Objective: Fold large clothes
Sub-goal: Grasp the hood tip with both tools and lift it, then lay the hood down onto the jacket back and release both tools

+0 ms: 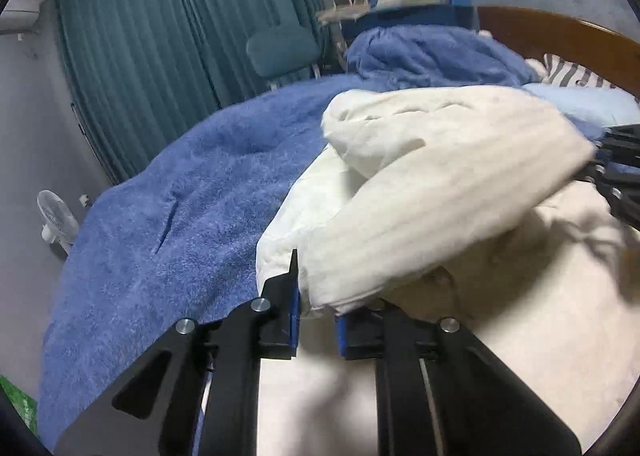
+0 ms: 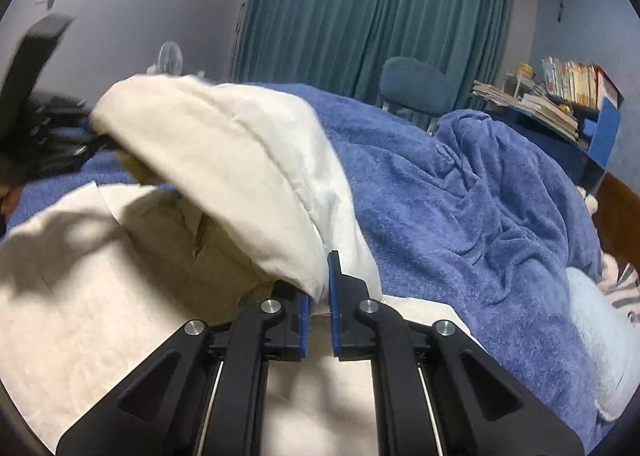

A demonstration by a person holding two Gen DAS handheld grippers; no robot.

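Left tongs [image 1: 316, 296] pinched on one edge of the cream garment [image 1: 440, 184], narrow gap between the blue pads filled with cloth. Lifted fold arching up across the middle, the rest of the cream garment spread flat below on the blue blanket [image 1: 168, 224] covering the bed. Right tongs [image 2: 318, 292] likewise clamped on the other edge of that raised fold. Behind: teal curtain [image 2: 360, 8], chair [image 2: 416, 82], bookshelf [image 2: 576, 96].

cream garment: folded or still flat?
Mid-fold. The left gripper and right gripper each pinch an edge of the garment, lifted over its flat part.
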